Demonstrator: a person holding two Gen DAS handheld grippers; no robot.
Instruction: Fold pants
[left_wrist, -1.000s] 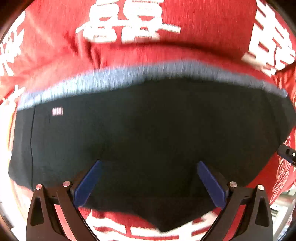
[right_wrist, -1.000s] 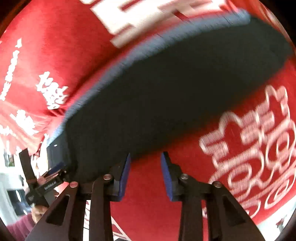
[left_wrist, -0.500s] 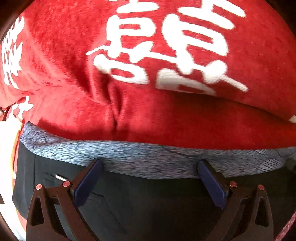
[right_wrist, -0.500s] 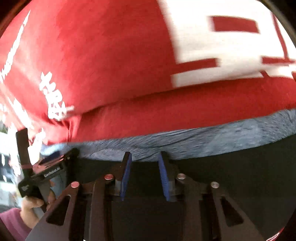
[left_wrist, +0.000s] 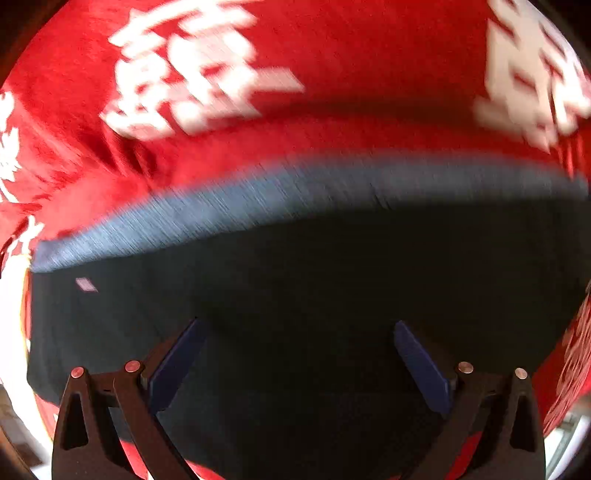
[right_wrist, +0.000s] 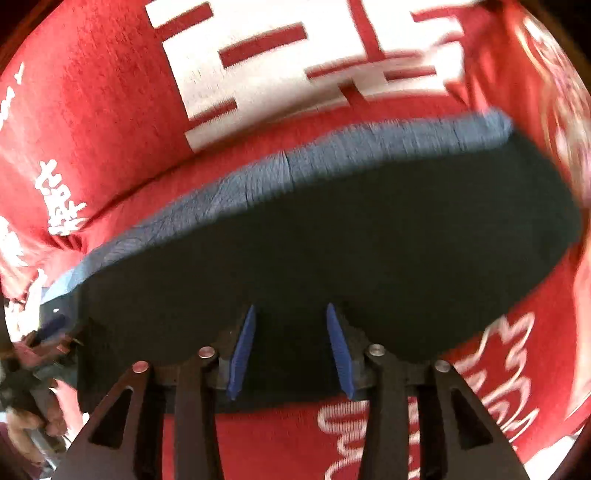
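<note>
Pants (left_wrist: 314, 295): I saw them folded dark on the red cloth (left_wrist: 332, 110), waistband (left_wrist: 258, 199) at 12, long axis 9-to-3.
Left gripper (left_wrist: 295, 350): wide apart, empty, over the middle.
Right gripper (right_wrist: 290, 347): just opening, unclamped, near the 6 edge.

Both wrist cams look steeply down, close over pants (left_wrist: 295, 288) (right_wrist: 332, 229) on red cloth (left_wrist: 332, 92) (right_wrist: 92, 110); views share both.

Pulling both grippers back off grey waistband (left_wrist: 280, 192); black pants (left_wrist: 314, 295) filling my lower views again. My right gripper (right_wrist: 290, 350) jaws just opening wider, nothing pinched between blue pads (right_wrist: 242, 354). My left gripper (left_wrist: 295, 362) drifting back over dark fabric.
</note>
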